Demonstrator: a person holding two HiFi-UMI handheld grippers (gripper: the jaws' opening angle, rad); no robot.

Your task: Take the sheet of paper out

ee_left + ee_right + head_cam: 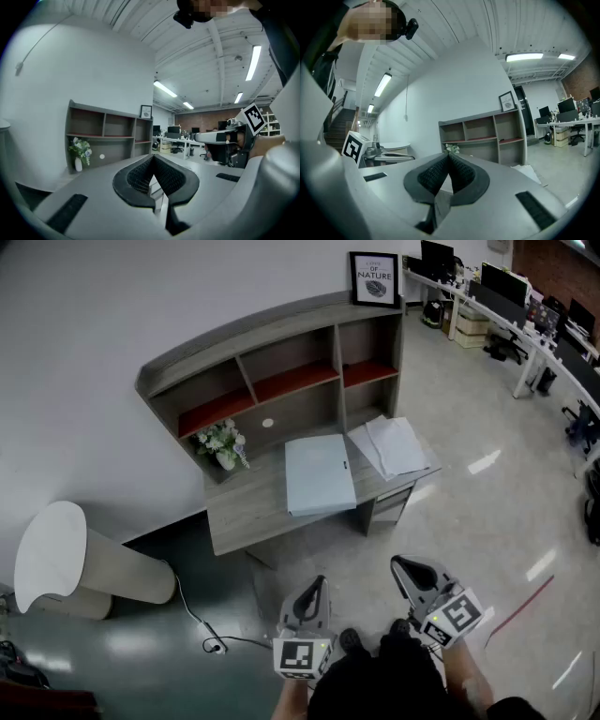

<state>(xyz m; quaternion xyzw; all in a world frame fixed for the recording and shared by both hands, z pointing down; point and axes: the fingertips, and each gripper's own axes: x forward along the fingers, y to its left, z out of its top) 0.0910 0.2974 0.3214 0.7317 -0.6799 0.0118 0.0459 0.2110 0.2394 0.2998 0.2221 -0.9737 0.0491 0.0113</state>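
Presently found both grippers held level, side by side at the bottom of the head view, well short of the desk (246, 514). Noted the left gripper (319, 581) with jaws pressed fully together, ribbed pads meeting at the tip, nothing between them. Noted the right gripper (397, 564) likewise closed tight and empty. Confirmed both readings in each gripper's own view, with the desk straight ahead beyond the tips. Located the sheets of paper (392, 446), white and loose, lying flat on the right end of the desktop and reaching its right edge. Recorded a pale blue folder (319, 474) just beside them at the middle of the desktop, lying flat, one plain face up, near edge at the desk's front edge. Could not tell whether folder and sheets touch. Observed a small vase of flowers (225, 446) upright at the left end of the desktop, beneath the hutch shelves (281, 371). Observed a framed picture (374, 279) standing on top of the hutch at its right end. Logged a white round-topped stand (52, 554) on the floor left of the desk, and a grey cable (192, 615) trailing across the dark floor between that stand and the grippers. Logged rows of office desks with monitors (511, 292) at upper right, well apart from the desk.
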